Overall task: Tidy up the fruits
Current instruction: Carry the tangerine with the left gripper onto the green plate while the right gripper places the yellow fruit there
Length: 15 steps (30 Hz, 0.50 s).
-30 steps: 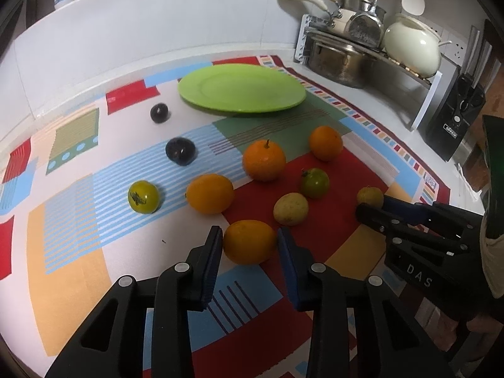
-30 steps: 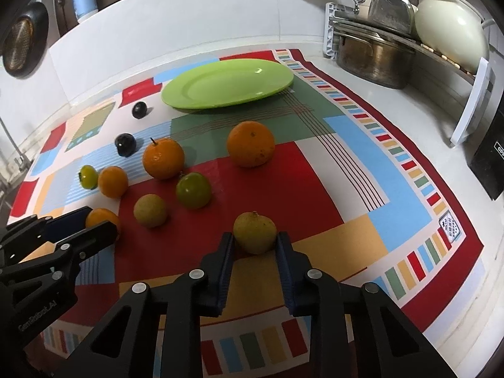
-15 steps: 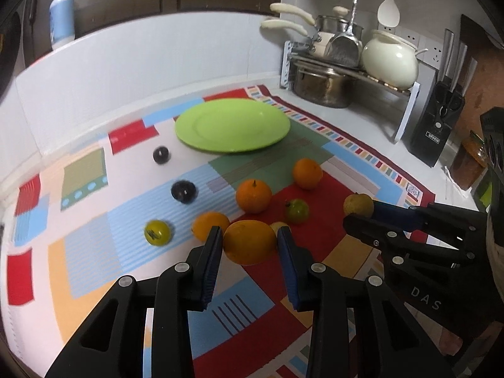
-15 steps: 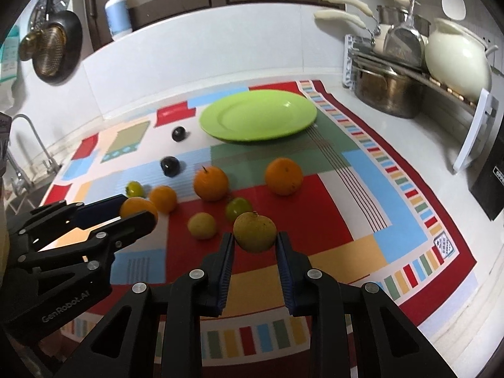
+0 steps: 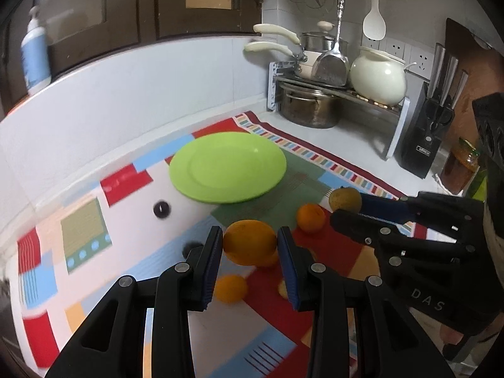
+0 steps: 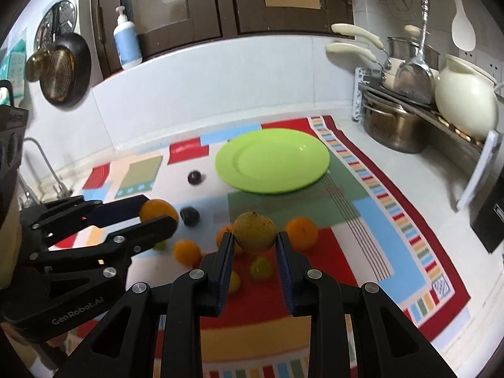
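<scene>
An orange fruit point(image 5: 249, 242) is pinched across its widest part by the left gripper point(image 5: 249, 245) and a yellow-green fruit point(image 6: 254, 232) likewise by the right gripper point(image 6: 254, 245), both held above the desk point(image 6: 390, 170); firm, smooth, roll-prone skins are presumed.

orange point(image 5: 249, 242) lifted off mat, pear point(image 6: 255, 232) raised higher

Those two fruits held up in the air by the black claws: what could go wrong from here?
1. Each round fruit is pinched only at its sides: the orange fruit in the left gripper and the yellowish fruit in the right gripper might slip and drop onto the fruit below.
2. Both seem headed for the green plate; the grippers are close together and could bump.
3. The plate looks shallow, so a released fruit might roll off.
</scene>
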Each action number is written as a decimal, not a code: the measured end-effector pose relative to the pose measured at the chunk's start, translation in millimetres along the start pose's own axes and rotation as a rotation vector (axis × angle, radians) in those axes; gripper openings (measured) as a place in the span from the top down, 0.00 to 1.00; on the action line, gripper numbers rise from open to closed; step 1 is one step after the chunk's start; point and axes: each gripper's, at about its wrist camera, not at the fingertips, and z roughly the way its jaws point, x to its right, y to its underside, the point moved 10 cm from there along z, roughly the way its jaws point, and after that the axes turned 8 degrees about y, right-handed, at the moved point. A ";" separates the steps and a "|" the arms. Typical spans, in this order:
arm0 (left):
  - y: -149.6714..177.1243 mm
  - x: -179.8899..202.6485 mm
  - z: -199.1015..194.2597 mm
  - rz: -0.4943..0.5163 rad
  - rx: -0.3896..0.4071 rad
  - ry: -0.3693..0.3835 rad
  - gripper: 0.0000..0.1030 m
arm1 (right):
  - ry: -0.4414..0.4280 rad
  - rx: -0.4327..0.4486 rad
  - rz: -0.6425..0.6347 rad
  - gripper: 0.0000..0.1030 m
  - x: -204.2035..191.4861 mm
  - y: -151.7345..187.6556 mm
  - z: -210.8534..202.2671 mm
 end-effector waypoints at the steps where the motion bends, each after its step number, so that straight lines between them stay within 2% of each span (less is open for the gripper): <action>1: -3.5 -1.7 2.4 0.002 -0.002 0.006 0.65 | 0.003 0.006 -0.001 0.73 0.1 -4.2 1.6; 8: -32.3 -22.6 28.3 0.020 -0.027 0.050 0.65 | 0.012 0.004 -0.013 0.73 1.1 -38.0 29.3; 15: -45.5 -36.7 56.2 0.040 -0.051 0.069 0.65 | 0.017 -0.028 -0.017 0.73 5.1 -56.4 60.4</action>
